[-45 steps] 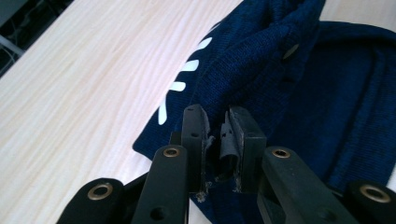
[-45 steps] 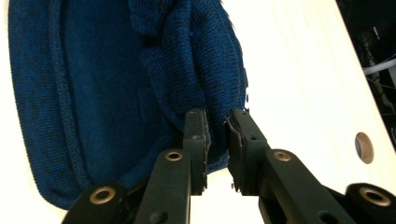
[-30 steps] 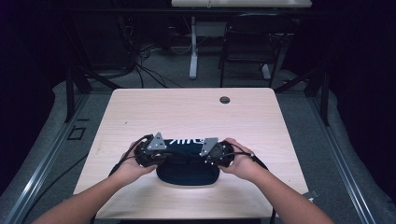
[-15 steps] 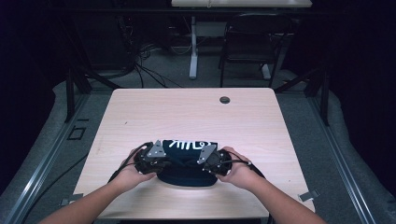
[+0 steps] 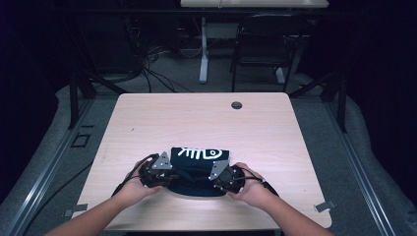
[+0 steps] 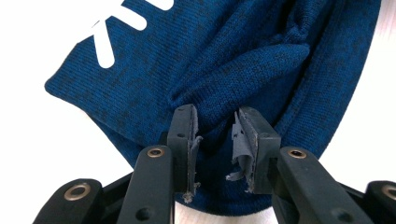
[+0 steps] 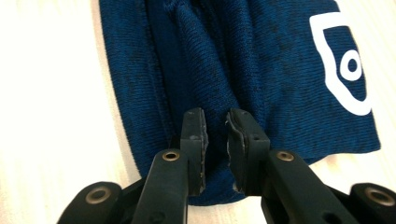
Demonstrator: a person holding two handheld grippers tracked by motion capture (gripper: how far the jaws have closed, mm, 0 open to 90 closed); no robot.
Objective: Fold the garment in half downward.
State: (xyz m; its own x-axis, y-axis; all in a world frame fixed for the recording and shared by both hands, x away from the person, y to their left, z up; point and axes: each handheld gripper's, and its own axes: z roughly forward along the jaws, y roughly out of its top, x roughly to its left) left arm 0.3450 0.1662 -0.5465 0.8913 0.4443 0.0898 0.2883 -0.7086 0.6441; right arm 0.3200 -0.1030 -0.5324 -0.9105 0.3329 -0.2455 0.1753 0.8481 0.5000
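Observation:
A folded dark blue knit garment [image 5: 199, 164] with a white fish-skeleton print [image 5: 199, 153] lies at the near middle of the light wooden table [image 5: 196, 123]. My left gripper [image 5: 172, 178] is at its near left part and my right gripper [image 5: 216, 181] at its near right part. In the left gripper view the jaws [image 6: 215, 116] stand close together with a raised ridge of the blue garment [image 6: 243, 56] pinched between them. The right gripper [image 7: 215, 116] likewise holds a fold of the garment [image 7: 261, 56], just in from its hem.
A round cable hole [image 5: 236, 105] sits near the table's far edge. Behind the table stand a dark chair [image 5: 268, 44] and a white desk leg [image 5: 203, 49] among floor cables. Bare tabletop lies to the left, right and far side of the garment.
Both hands and grippers have drawn back toward the near edge of the garment. The white print has stayed in place.

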